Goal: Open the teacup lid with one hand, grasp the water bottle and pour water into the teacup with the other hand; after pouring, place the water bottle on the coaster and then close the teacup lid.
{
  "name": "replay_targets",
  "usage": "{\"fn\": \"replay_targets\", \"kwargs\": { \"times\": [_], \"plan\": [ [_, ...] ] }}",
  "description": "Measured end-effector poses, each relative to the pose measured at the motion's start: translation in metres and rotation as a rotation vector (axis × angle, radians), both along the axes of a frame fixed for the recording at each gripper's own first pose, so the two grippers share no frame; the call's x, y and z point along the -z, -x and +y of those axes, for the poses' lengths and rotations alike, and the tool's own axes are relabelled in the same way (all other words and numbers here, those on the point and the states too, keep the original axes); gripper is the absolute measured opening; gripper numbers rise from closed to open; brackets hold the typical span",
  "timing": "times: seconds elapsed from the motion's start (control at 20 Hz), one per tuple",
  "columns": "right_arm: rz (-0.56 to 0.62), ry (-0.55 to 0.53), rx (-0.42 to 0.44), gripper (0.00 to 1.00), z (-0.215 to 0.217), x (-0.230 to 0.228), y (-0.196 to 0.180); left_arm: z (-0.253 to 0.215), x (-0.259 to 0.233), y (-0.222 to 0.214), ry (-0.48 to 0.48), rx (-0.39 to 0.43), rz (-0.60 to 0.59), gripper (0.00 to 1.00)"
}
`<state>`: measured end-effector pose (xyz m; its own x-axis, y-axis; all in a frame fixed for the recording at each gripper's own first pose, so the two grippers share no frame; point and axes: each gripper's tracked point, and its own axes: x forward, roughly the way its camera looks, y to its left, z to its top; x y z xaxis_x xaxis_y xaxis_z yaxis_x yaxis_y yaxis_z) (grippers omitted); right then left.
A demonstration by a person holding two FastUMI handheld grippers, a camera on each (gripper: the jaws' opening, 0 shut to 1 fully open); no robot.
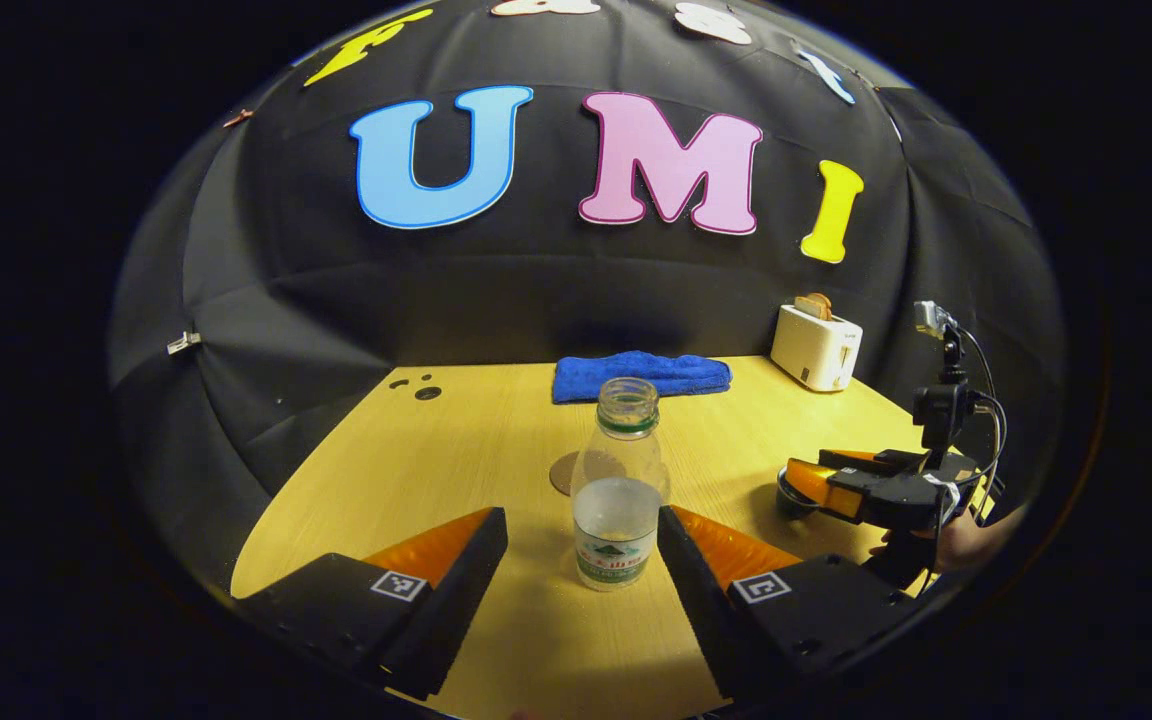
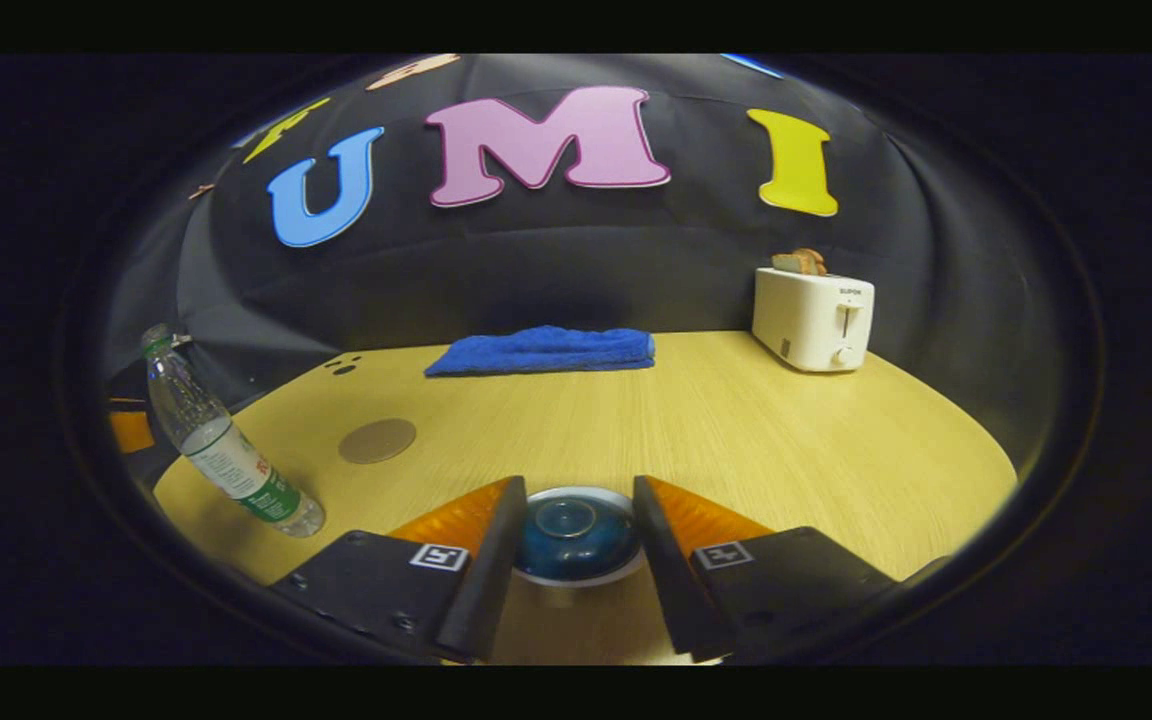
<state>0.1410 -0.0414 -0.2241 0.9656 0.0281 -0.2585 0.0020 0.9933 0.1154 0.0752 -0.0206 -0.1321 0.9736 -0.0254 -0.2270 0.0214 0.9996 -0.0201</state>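
A clear uncapped water bottle [image 1: 618, 480] with a green label stands on the yellow table [image 1: 416, 470], between the fingers of my left gripper [image 1: 582, 520]. That gripper is open, with a gap on the bottle's left side. Just behind the bottle lies the round brown coaster [image 1: 563, 472]. In the right gripper view the dark blue teacup lid [image 2: 576, 535] sits on the white-rimmed teacup, and my right gripper [image 2: 576, 500] has both fingers against its sides. The bottle [image 2: 226, 450] and coaster [image 2: 377, 440] lie to its left. The right gripper [image 1: 816, 485] also appears at the table's right.
A folded blue cloth [image 1: 641, 375] lies at the back of the table, and a white toaster [image 1: 816, 345] holding bread stands at the back right. A hand [image 1: 966, 545] holds the right gripper near the table's right edge. Small dark holes [image 1: 421, 388] mark the back left.
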Motion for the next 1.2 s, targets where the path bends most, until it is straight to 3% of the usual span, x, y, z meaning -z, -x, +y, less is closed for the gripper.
{"fn": "replay_targets", "kwargs": {
  "times": [0.05,0.2,0.25,0.3,0.45,0.55,0.65,0.7,0.8,0.85,0.95,1.05,1.1,1.15,1.2],
  "plan": [
    [-0.011,0.012,0.0,0.58,0.0,-0.001,0.0,0.0,0.003,-0.001,0.002,-0.003,0.001,0.95],
    [-0.036,0.035,-0.016,0.49,0.002,-0.005,-0.001,0.001,0.014,0.001,0.015,-0.02,0.01,0.95],
    [-0.035,0.031,-0.022,0.3,0.003,-0.003,-0.002,0.001,0.018,0.001,0.022,-0.025,0.012,0.95],
    [-0.04,0.033,-0.028,0.39,0.003,-0.003,-0.004,0.002,0.022,0.001,0.027,-0.032,0.014,0.95],
    [-0.036,0.066,-0.05,0.24,0.003,-0.004,-0.003,0.004,0.036,-0.001,0.046,-0.056,0.025,0.95],
    [-0.043,0.096,-0.06,0.31,0.003,-0.005,-0.004,0.005,0.041,-0.003,0.052,-0.067,0.018,0.95],
    [-0.042,0.109,-0.073,0.26,0.006,-0.004,-0.005,0.001,0.048,-0.008,0.047,-0.068,0.016,0.95],
    [-0.042,0.104,-0.077,0.31,0.006,-0.005,-0.004,-0.002,0.05,-0.01,0.048,-0.065,0.013,0.95],
    [-0.053,0.093,-0.076,0.26,0.004,-0.012,-0.006,-0.013,0.052,-0.015,0.068,-0.043,0.005,0.95],
    [-0.053,0.094,-0.075,0.31,0.002,-0.014,-0.006,-0.021,0.052,-0.017,0.091,-0.021,-0.009,0.95],
    [-0.053,0.098,-0.075,0.26,-0.001,-0.019,-0.006,-0.031,0.055,-0.022,0.125,0.003,-0.023,0.94],
    [-0.053,0.099,-0.077,0.26,-0.004,-0.022,-0.006,-0.024,0.062,-0.033,0.112,-0.029,-0.026,0.94],
    [-0.049,0.103,-0.08,0.2,-0.005,-0.023,-0.005,-0.024,0.062,-0.038,0.111,-0.034,-0.036,0.94],
    [-0.045,0.106,-0.085,0.25,-0.004,-0.024,-0.004,-0.027,0.062,-0.044,0.109,-0.029,-0.049,0.94],
    [-0.042,0.107,-0.089,0.2,-0.004,-0.024,-0.003,-0.028,0.06,-0.05,0.098,-0.025,-0.066,0.93]
  ]
}}
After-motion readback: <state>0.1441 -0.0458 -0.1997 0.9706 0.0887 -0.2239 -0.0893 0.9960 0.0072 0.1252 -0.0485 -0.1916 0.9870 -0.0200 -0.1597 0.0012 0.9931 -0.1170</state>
